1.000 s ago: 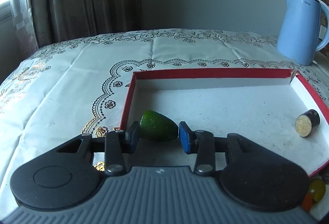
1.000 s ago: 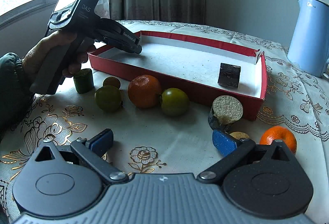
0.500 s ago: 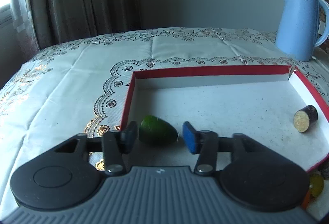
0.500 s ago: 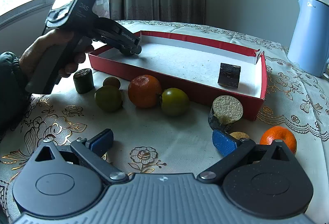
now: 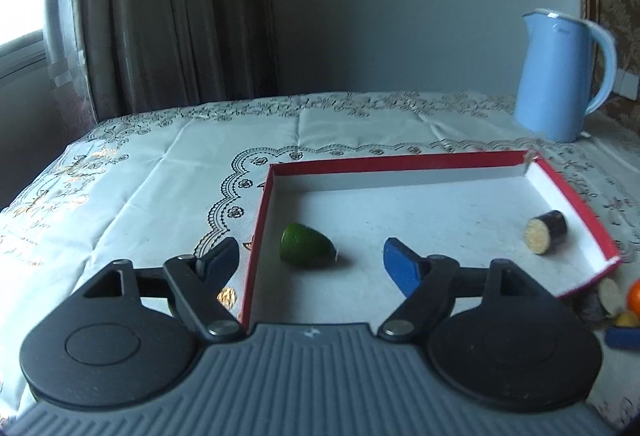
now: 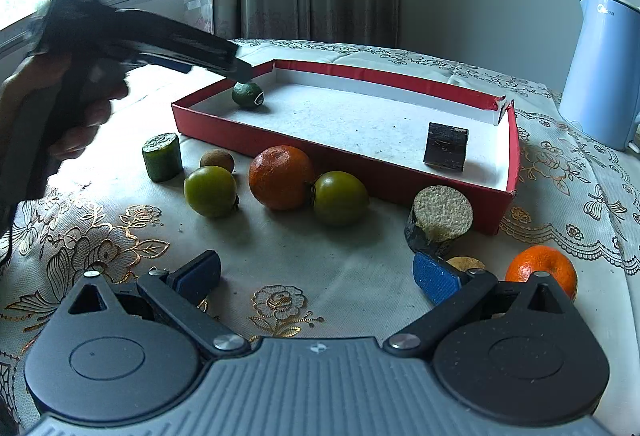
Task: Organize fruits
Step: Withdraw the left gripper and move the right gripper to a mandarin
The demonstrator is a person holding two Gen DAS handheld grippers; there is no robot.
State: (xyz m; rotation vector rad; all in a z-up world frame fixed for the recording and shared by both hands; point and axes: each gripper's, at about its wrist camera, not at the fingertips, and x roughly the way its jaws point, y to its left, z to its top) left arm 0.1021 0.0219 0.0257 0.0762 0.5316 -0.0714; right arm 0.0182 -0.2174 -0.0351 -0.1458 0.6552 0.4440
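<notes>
A green avocado piece [image 5: 306,246] lies in the near left corner of the red box [image 5: 400,163]; it also shows in the right wrist view [image 6: 247,95]. My left gripper [image 5: 312,262] is open and empty, raised just behind it. A dark cylinder piece [image 5: 546,233] lies at the box's right end. My right gripper [image 6: 316,274] is open and empty above the tablecloth. In front of the box [image 6: 514,156] lie an orange [image 6: 280,177], two green fruits [image 6: 210,191] [image 6: 340,198], a small brown fruit [image 6: 217,159], a green cylinder [image 6: 161,156], a cut cylinder [image 6: 440,218] and another orange [image 6: 541,270].
A blue kettle [image 5: 560,74] stands at the back right of the table, also in the right wrist view [image 6: 604,68]. A patterned tablecloth [image 6: 100,236] covers the table. Curtains and a window are behind.
My left gripper opened wide, let go of the avocado piece in the box and drew back and up. My right gripper stayed still.
</notes>
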